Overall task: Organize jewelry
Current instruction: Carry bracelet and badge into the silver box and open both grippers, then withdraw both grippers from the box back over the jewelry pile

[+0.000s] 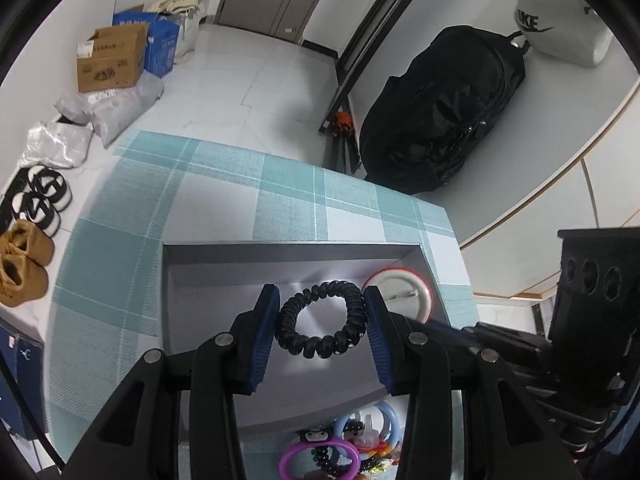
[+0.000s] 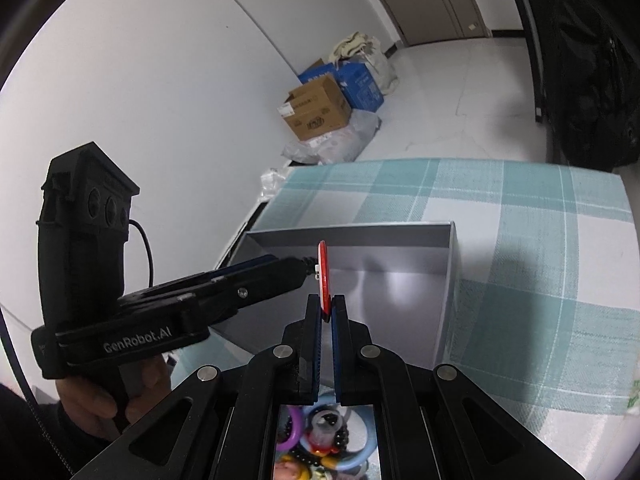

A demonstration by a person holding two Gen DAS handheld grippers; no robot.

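A grey open box (image 1: 288,258) stands on the teal plaid tablecloth (image 1: 120,260). My left gripper (image 1: 322,300) hovers over the box, its blue pads pressed on both sides of a black spiral hair tie (image 1: 320,322). My right gripper (image 2: 327,307) is shut on the edge of a round red-rimmed pin badge (image 2: 322,276), held upright over the box (image 2: 448,276); the badge also shows in the left wrist view (image 1: 400,292). A pile of loose jewelry, with a purple ring (image 1: 316,458) and blue rings (image 2: 360,444), lies on the cloth in front of the box.
The left gripper's body (image 2: 160,304) crosses the box's left side in the right wrist view. On the floor beyond the table stand cardboard boxes (image 1: 112,58), plastic bags, shoes (image 1: 24,260) and a black bag (image 1: 444,108).
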